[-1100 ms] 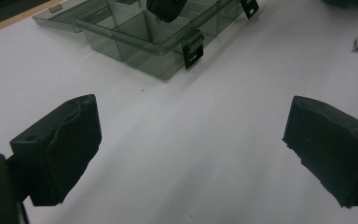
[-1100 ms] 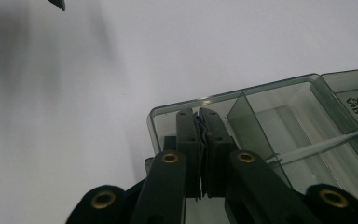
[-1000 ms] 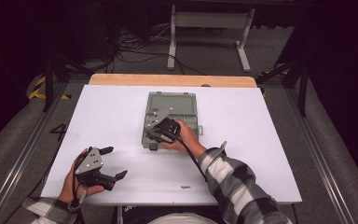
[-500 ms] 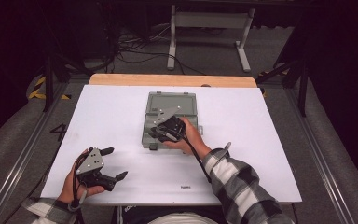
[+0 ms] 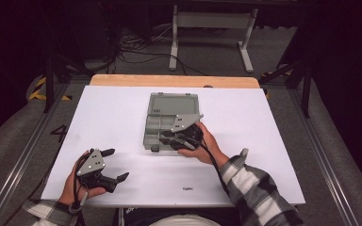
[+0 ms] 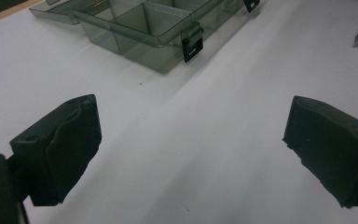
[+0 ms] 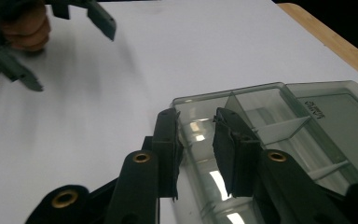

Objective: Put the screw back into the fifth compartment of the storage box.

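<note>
White table (image 5: 122, 117), fingers (image 7: 168, 140) over box (image 5: 169, 106) edge

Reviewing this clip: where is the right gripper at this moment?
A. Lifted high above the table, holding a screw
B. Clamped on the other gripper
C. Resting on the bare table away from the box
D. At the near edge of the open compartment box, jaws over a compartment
D. The right gripper sits at the near edge of the open compartment box, its jaws narrowly parted over a compartment.
</note>
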Tool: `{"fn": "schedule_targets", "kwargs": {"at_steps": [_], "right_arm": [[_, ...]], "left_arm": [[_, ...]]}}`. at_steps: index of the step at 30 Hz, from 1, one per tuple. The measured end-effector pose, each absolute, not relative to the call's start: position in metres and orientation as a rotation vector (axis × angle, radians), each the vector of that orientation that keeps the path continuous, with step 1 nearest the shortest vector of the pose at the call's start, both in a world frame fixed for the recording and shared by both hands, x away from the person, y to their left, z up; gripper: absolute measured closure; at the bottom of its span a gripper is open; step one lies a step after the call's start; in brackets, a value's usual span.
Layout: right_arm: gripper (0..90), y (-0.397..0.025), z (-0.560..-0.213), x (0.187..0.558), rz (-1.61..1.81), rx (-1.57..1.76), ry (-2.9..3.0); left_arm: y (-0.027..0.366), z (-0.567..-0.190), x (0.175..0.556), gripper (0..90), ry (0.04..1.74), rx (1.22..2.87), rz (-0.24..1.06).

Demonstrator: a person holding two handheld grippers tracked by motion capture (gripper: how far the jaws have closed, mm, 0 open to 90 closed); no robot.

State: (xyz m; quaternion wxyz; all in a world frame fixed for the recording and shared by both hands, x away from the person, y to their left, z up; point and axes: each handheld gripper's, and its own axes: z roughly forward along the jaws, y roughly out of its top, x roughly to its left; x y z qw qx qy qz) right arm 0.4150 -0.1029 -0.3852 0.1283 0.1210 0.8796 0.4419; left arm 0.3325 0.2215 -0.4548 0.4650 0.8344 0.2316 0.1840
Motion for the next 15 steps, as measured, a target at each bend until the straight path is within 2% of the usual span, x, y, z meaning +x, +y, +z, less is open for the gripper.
{"fn": "schedule_targets", "kwargs": {"at_steps": [6,11,15], "right_arm": [[66.0,-0.13,-0.388,0.395,1.288,0.343,2.548],[57.7,-0.145,-0.394,0.384,1.269,0.341,2.536],[44.4,-0.16,-0.395,0.373,1.295,0.367,2.529]], "left_arm": [[0.221,-0.455,0.332,4.5,0.568,2.051,0.458],[0.221,-0.455,0.332,4.5,0.574,2.05,0.46],[0.223,-0.455,0.332,4.4,0.585,2.044,0.459]]}}
